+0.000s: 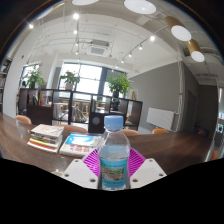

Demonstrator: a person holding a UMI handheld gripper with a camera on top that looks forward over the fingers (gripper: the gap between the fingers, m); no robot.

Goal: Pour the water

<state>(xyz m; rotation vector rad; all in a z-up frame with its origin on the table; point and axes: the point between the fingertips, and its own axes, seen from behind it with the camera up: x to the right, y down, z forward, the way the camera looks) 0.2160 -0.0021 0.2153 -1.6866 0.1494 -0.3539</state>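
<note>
We see a clear plastic water bottle with a pale blue cap and a blue-green label (114, 158) standing upright between the two white fingers (82, 173) of the gripper (114, 176), close in front of the camera. The magenta pads (95, 158) show on either side of the bottle at label height, and both seem to press against its wall, so we read the jaws as clamped on the bottle. The bottle's base is cut off from us below the fingers, so we cannot tell whether it rests on anything. The liquid level inside is hard to make out.

Beyond the bottle stretches a dark brown wooden tabletop (180, 150). On its left part lies a stack of books with light covers and red and green edges (46, 137), and just right of it, partly hidden behind the bottle, a flat magazine with a blue-toned cover (81, 144). Their titles are too small to read.

Farther away we make out green potted plants (70, 79) before large bright windows (90, 78), and round ceiling lamps (180, 33) overhead.
</note>
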